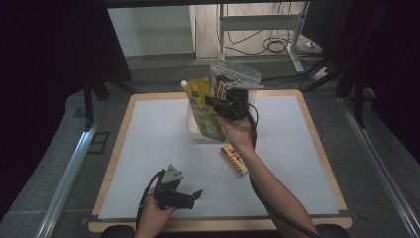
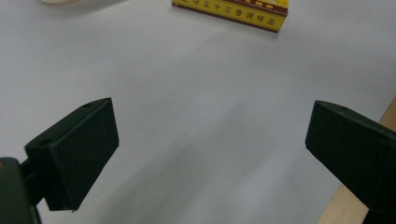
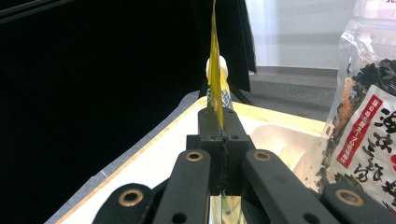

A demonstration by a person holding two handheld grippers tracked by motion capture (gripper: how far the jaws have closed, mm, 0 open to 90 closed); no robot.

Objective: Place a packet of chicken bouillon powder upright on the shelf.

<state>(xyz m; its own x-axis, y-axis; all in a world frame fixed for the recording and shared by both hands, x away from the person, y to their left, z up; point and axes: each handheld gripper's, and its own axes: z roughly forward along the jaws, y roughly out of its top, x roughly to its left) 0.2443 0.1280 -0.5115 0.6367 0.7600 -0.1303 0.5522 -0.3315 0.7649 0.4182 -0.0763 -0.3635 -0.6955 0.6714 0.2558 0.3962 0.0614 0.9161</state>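
While my right gripper [image 1: 218, 101] holds its jaws pressed flat together on the edge of the yellow-green spouted soft pouch [image 1: 205, 108], that pouch hangs lifted above the far middle of the tabletop [image 1: 148, 148], toward twelve o'clock, over a white shallow tray [image 3: 280, 140]. Seen along the jaws, the film stands up thin as a blade between them, with the white screw cap [image 3: 215, 65] at its top. I judge it soft and floppy, its contents likely to slump and swing, and the glossy film slippery; the flat sealed seam is the sound place to pinch, not the bulging middle, which would squash and slide. A clear crinkly bag of dark dried seaweed [image 3: 369, 107] stands just beside it at three o'clock. My left gripper [image 1: 190, 197] rests low at seven o'clock, jaws spread wide and holding nothing. A yellow flat carton with red print [image 1: 234, 158] lies at the tabletop's centre, toward four o'clock of the pouch.
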